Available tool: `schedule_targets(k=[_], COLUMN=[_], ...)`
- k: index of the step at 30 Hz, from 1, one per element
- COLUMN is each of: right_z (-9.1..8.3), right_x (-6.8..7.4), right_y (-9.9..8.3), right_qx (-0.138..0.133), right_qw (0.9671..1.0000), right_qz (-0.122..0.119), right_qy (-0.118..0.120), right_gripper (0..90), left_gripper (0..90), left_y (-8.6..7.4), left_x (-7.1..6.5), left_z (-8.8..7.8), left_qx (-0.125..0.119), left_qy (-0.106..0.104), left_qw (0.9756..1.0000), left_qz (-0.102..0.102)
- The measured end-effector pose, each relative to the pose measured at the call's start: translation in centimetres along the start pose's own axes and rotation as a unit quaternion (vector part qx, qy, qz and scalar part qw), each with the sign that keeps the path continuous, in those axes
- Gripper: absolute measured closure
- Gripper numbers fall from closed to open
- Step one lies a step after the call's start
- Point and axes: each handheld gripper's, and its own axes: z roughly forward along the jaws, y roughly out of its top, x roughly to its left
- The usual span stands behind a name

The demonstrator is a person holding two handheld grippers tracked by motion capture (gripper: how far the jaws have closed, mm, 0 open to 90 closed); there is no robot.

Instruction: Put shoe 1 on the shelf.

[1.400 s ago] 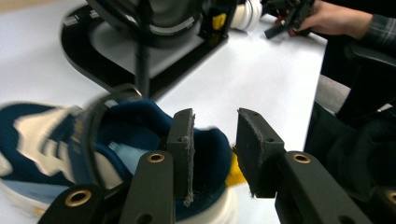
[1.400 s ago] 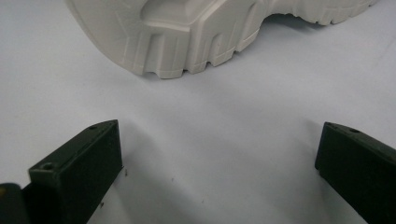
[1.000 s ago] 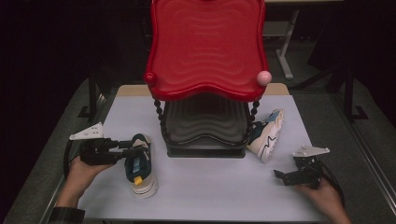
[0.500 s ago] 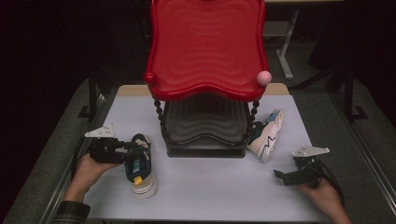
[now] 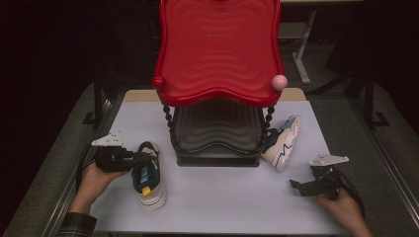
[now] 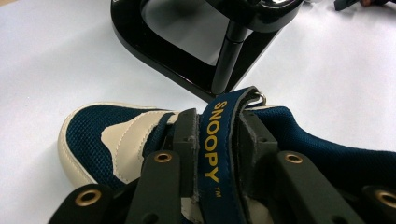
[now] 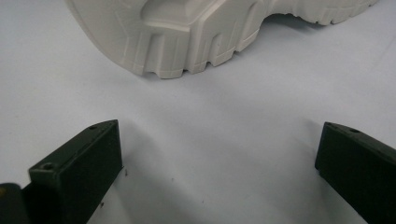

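High view: left gripper (image 5: 132, 160) sits at the navy shoe (image 5: 148, 174) on the white table (image 5: 227, 202), just left of the black lower shelf (image 5: 217, 148) of the red-topped rack (image 5: 217, 49). Right gripper (image 5: 301, 186) rests near the table's right-front corner, well apart from the 2nd shoe (image 5: 282, 142), which leans on its side against the rack's right post.

Left gripper view: the jaws have just been closing & now pinch the blue strap (image 6: 215, 140) with the word SNOOPY, pads pressing it from both sides. The shoe's toe (image 6: 93, 135) points away to the left; rack base (image 6: 187, 56) is close behind.

Right gripper view: jaws stand wide, nothing between, only bare table; the pale sole (image 7: 196, 32) of the 2nd shoe lies ahead.

Step in hand, I judge: lift the navy shoe by its strap, prob. toward the rack. To do well: the strap is thin & soft, so keep the grip firm, raise slowly, expect the shoe to hang & swing, and clear the shelf edge before moving in.
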Motion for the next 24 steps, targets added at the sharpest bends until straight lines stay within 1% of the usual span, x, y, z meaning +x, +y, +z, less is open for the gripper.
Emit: schedule_targets(k=[3, 5, 7, 11, 18, 19, 24], right_z=[0.0, 0.0, 0.0, 0.0, 0.0, 0.0, 0.0], right_x=[0.0, 0.0, 0.0, 0.0, 0.0, 0.0, 0.0], right_y=[0.0, 0.0, 0.0, 0.0, 0.0, 0.0, 0.0], right_qx=[0.0, 0.0, 0.0, 0.0, 0.0, 0.0, 0.0], right_qw=[1.0, 1.0, 1.0, 1.0, 1.0, 1.0, 1.0], right_qz=[0.0, 0.0, 0.0, 0.0, 0.0, 0.0, 0.0], right_qy=[0.0, 0.0, 0.0, 0.0, 0.0, 0.0, 0.001], right_gripper=[0.0, 0.0, 0.0, 0.0, 0.0, 0.0, 0.0], left_gripper=[72.3, 72.4, 72.4, 72.4, 72.4, 72.4, 72.3], left_y=[0.0, 0.1, 0.2, 0.5, 1.8, 2.0, 3.4], left_x=[-0.1, -0.2, -0.4, -0.7, -1.2, -1.2, -1.6], left_z=[-0.2, -0.4, -0.6, -1.3, -2.7, -2.9, -4.1], left_qx=[-0.003, -0.007, -0.01, -0.026, -0.056, -0.057, -0.067], left_qy=[-0.006, -0.013, -0.016, -0.021, -0.037, -0.038, -0.039], left_qw=[1.0, 0.9999, 0.9998, 0.9994, 0.9977, 0.9976, 0.9967], left_qz=[-0.001, 0.001, 0.004, 0.003, 0.009, 0.01, 0.025])
